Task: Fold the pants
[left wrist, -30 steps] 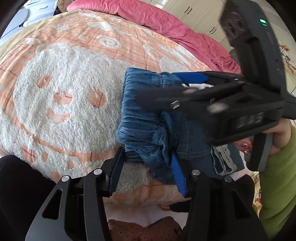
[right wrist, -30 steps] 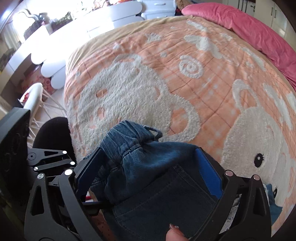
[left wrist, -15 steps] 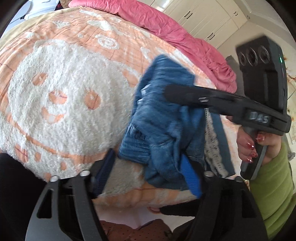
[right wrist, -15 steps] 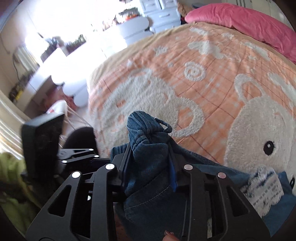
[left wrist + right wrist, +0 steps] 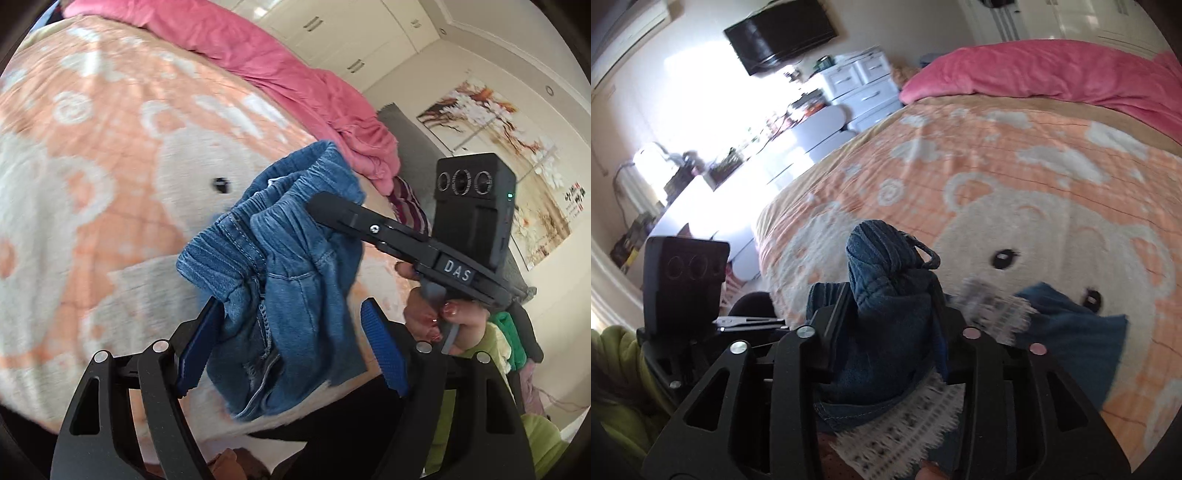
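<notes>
Above the near edge of the bed (image 5: 92, 229), one pair of small blue denim pants (image 5: 291, 280) hangs bunched in the air, lifted off the fleecy orange blanket (image 5: 1015, 155) with its white bear pattern. Its gathered elastic waistband is uppermost and the legs trail downward, so the long axis runs roughly upright, tilted a little. White lace trim (image 5: 908, 417) edges the fabric seen from the right wrist.

Two hand-held grippers are at work. The right hand-held gripper (image 5: 892, 314) is pinched tight on the crumpled waistband, its fingers close together with denim bulging above them. The left hand-held gripper (image 5: 291, 332) stands wide, its blue ribbed pads either side of the hanging cloth, the left one touching it.

One rumpled pink quilt (image 5: 295, 77) lies along the bed's far edge.
</notes>
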A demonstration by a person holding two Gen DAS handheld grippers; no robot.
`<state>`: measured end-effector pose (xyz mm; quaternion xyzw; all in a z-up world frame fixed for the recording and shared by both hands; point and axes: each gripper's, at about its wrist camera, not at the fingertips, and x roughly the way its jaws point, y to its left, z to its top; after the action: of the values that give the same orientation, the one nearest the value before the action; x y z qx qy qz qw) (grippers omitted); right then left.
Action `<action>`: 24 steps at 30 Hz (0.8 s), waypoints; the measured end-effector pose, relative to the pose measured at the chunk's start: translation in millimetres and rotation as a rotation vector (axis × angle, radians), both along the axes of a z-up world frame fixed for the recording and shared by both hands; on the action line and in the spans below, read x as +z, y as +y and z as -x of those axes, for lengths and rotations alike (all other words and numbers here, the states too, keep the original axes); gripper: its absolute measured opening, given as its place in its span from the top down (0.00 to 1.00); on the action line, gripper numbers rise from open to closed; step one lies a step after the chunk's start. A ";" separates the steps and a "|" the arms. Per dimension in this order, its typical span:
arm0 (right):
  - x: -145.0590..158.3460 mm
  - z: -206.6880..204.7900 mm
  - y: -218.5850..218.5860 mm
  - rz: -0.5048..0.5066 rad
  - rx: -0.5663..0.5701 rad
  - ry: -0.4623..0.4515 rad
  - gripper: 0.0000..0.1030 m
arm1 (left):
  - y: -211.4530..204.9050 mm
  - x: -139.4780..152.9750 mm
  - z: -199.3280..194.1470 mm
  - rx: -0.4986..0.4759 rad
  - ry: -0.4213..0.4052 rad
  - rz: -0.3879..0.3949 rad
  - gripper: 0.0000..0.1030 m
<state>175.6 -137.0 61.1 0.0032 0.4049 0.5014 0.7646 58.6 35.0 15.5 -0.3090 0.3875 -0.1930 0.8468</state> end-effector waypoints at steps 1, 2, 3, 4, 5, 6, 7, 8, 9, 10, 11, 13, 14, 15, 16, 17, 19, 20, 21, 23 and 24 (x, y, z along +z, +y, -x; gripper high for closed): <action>-1.6 -3.9 -11.0 -0.004 -0.030 0.007 0.59 | -10.0 -0.2 -1.2 -0.024 -0.009 0.007 0.28; -4.0 -7.5 -20.8 -0.006 -0.054 0.014 0.57 | -22.1 -1.6 -3.6 -0.062 -0.017 0.022 0.28; -7.1 -10.9 -38.4 -0.017 -0.091 0.027 0.55 | -34.7 -2.9 -5.7 -0.107 -0.021 0.035 0.28; -9.9 -13.0 -53.3 -0.028 -0.122 0.034 0.55 | -47.2 -4.7 -6.0 -0.163 -0.023 0.052 0.28; -13.8 -14.1 -67.4 -0.028 -0.160 0.043 0.54 | -59.1 -7.9 -6.4 -0.228 -0.024 0.068 0.27; -18.0 -13.2 -77.1 -0.022 -0.188 0.050 0.51 | -73.2 -13.6 -5.1 -0.322 -0.015 0.097 0.27; -21.9 -13.2 -86.6 -0.014 -0.215 0.054 0.50 | -76.7 -17.2 -7.2 -0.346 -0.007 0.101 0.27; -26.1 -11.8 -94.8 -0.004 -0.238 0.057 0.49 | -78.4 -21.2 -6.0 -0.354 0.001 0.087 0.28; -31.3 -9.2 -101.3 0.007 -0.256 0.065 0.47 | -75.9 -21.9 -4.1 -0.344 0.000 0.071 0.28; -36.0 -5.6 -104.3 0.025 -0.264 0.068 0.45 | -70.9 -20.3 -2.5 -0.320 -0.008 0.053 0.28; -39.2 -1.0 -103.6 0.043 -0.264 0.056 0.43 | -64.2 -16.8 -2.0 -0.286 -0.022 0.037 0.28; -41.5 8.6 -95.9 0.074 -0.258 0.031 0.37 | -53.1 -5.3 -8.2 -0.198 -0.038 -0.048 0.27; -42.2 9.7 -90.1 0.081 -0.256 0.027 0.35 | -52.7 -2.6 -9.1 -0.153 -0.030 -0.138 0.27; -40.8 11.4 -83.1 0.084 -0.251 0.022 0.33 | -55.2 -2.1 -13.4 -0.101 -0.017 -0.245 0.27; -39.7 12.2 -76.4 0.091 -0.240 0.010 0.33 | -57.6 -4.6 -19.1 -0.067 -0.007 -0.303 0.28; -38.5 12.3 -73.2 0.101 -0.236 -0.001 0.32 | -60.1 -6.3 -24.1 -0.050 -0.003 -0.330 0.28; -42.3 12.1 -60.2 0.196 -0.239 -0.039 0.31 | -70.8 -14.5 -29.2 -0.019 0.003 -0.445 0.37; -45.4 12.5 -59.4 0.240 -0.248 -0.052 0.31 | -81.1 -20.6 -29.4 -0.037 -0.006 -0.500 0.37; -50.7 15.5 -60.2 0.303 -0.257 -0.076 0.31 | -83.7 -24.4 -28.6 -0.053 -0.009 -0.530 0.37; -61.1 22.0 -65.8 0.372 -0.256 -0.103 0.30 | -87.0 -33.1 -20.2 -0.079 -0.021 -0.566 0.37; -67.5 26.5 -71.5 0.390 -0.258 -0.107 0.27 | -85.9 -34.0 -21.1 -0.085 -0.027 -0.574 0.37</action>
<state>149.1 -208.5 -6.5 -0.1196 0.4493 0.3114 0.8288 79.7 -50.9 -18.5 -0.0376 0.4275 -0.1150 0.8959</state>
